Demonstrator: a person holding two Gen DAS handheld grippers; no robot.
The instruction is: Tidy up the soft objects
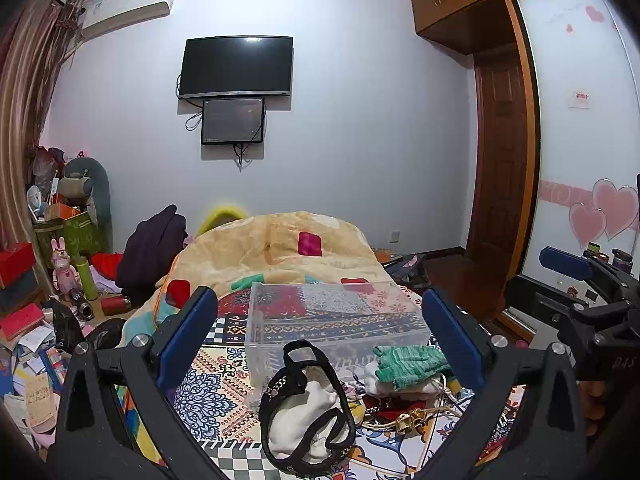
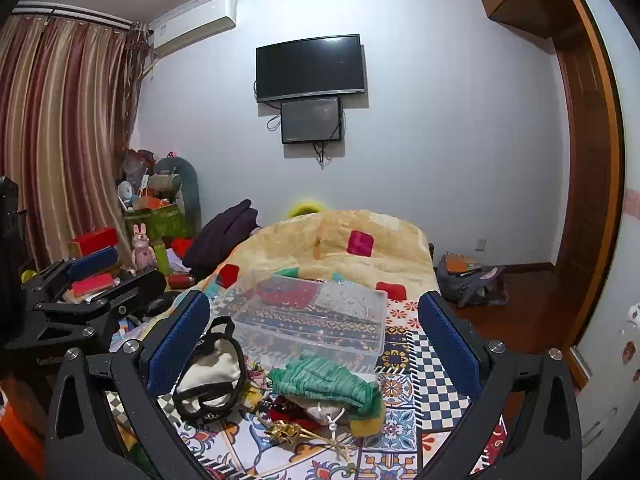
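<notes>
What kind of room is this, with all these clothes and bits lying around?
Most likely a lived-in bedroom. A bed with a patterned cover and a rumpled yellow blanket fills the middle, a TV hangs on the far wall, and striped curtains and a wooden wardrobe line the sides.

The right tongs [image 2: 314, 328] hang over the bed [image 2: 404, 392], blue pads wide apart with nothing between them. On the patterned cover, a clear plastic box [image 2: 308, 316] sits mid-bed, empty. Just in front of it, a green knitted glove [image 2: 328, 382] lies atop a small heap of soft things. Toward the bed's left edge rests a white pouch with black straps [image 2: 212, 376]. The left tongs [image 2: 100, 276] show beyond that edge, their state unclear
</notes>
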